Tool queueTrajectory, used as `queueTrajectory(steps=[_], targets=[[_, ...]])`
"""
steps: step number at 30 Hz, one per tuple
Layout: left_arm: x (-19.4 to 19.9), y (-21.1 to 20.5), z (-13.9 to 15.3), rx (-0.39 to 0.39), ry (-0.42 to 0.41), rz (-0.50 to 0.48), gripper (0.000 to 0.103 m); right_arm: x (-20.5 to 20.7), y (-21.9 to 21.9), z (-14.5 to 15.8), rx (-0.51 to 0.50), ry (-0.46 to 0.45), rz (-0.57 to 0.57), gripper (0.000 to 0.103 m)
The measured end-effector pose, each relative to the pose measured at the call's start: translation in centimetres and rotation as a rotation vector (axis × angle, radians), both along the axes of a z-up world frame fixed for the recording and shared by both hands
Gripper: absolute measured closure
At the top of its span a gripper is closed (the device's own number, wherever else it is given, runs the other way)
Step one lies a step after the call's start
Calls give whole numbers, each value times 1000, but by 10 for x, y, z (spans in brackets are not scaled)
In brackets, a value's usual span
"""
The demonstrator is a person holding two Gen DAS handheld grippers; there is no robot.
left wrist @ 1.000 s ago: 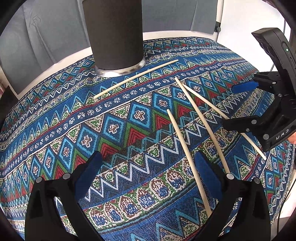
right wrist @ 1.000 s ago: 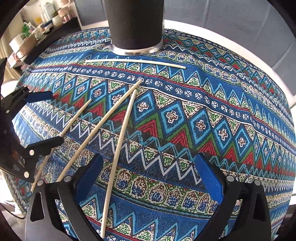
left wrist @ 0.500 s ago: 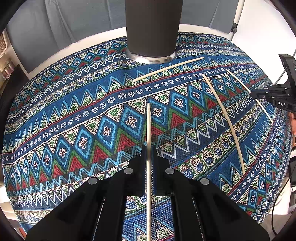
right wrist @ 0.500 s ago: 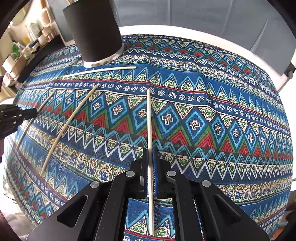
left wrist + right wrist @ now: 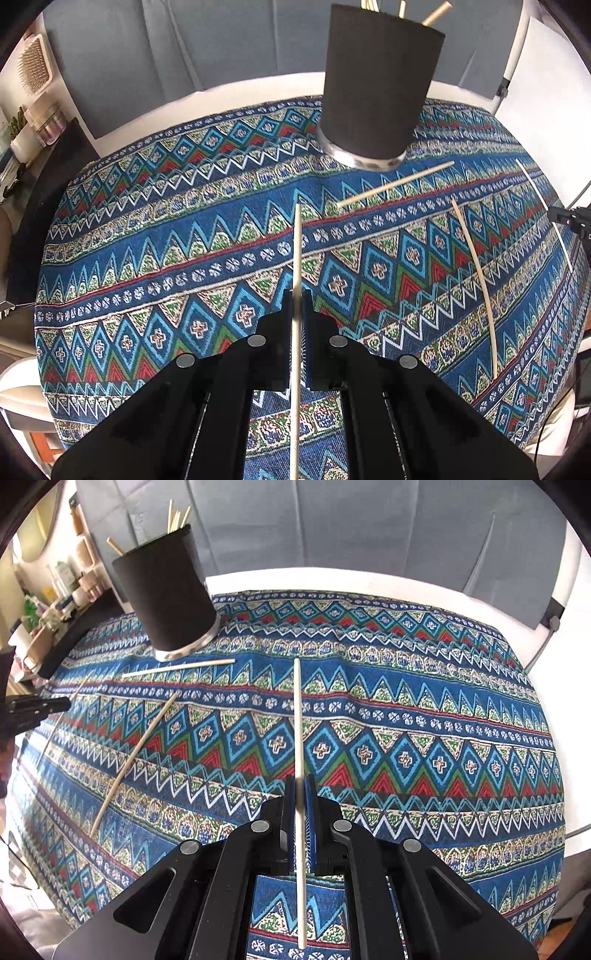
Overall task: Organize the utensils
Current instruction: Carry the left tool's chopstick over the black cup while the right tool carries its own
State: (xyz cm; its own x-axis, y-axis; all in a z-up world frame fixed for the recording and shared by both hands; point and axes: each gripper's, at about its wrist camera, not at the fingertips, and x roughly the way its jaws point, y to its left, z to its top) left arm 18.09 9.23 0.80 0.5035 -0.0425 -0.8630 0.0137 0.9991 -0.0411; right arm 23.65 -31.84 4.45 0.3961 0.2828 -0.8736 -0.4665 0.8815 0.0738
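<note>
My left gripper (image 5: 296, 295) is shut on a pale wooden chopstick (image 5: 297, 251) and holds it above the patterned cloth, pointing forward. My right gripper (image 5: 300, 781) is shut on another chopstick (image 5: 297, 716) the same way. A black cylindrical holder (image 5: 376, 88) stands at the back with several sticks poking from its top; it also shows in the right wrist view (image 5: 170, 594). Loose chopsticks lie on the cloth: one in front of the holder (image 5: 397, 184), a long curved one (image 5: 476, 280), and one at the far right (image 5: 543, 210).
The blue, red and green patterned cloth (image 5: 184, 258) covers a round white table (image 5: 332, 572). Grey chair backs stand behind it. A dark shelf with small items (image 5: 55, 613) is at the left. The other gripper's tip shows at each view's edge (image 5: 37, 705).
Both grippers closed on a chopstick each and lifted them off the cloth. Both have since risen and pulled back, so the holder's top now shows.
</note>
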Motion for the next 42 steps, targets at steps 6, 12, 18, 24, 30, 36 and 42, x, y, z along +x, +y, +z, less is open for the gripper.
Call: queueTrajectory(steps=[6, 12, 18, 24, 30, 36, 42], targets=[[1, 22, 52, -91, -168, 41, 98, 19, 6, 30, 100, -53, 15, 98], [9, 39, 102, -172, -334, 91, 98, 38, 13, 70, 229, -142, 9, 98], [28, 41, 120, -230, -420, 123, 98, 54, 37, 102, 356, -205, 44, 98], [39, 24, 147, -242, -528, 80, 98, 70, 71, 117, 388, -219, 75, 98], [51, 9, 172, -200, -699, 25, 98, 81, 99, 130, 447, -259, 107, 98], [70, 2, 181, -248, -800, 16, 98, 97, 122, 148, 598, -346, 123, 98], [85, 3, 177, -347, -940, 24, 98, 119, 143, 151, 762, -394, 125, 98]])
